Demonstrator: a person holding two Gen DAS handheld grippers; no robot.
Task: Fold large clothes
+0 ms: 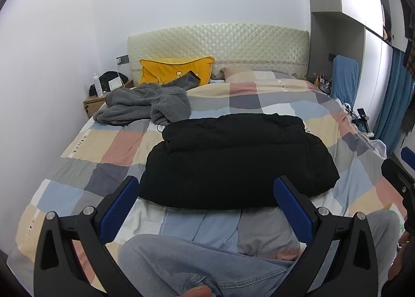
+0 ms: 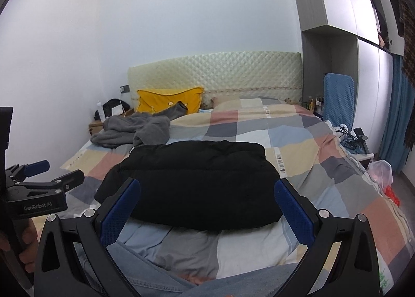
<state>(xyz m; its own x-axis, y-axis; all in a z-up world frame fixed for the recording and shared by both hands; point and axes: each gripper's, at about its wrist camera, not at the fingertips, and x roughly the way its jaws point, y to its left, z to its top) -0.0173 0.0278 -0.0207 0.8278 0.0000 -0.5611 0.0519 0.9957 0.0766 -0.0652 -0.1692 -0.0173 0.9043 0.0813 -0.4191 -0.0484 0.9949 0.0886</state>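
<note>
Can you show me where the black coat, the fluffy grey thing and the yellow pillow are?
black coat (image 1: 238, 159): left wrist view, middle of the folded bundle.
grey fleece garment (image 1: 145, 104): left wrist view, middle of the crumpled heap.
yellow pillow (image 2: 168, 98): right wrist view, its front face.

Home bedroom: quilted headboard (image 1: 218, 43), checked bedspread (image 1: 259, 94), wardrobe (image 2: 337, 12).

A folded jacket (image 1: 233, 159) is laid mid-bed on the quilt (image 1: 298, 105); a crumpled robe (image 1: 145, 105) is behind it, leftward.
</note>
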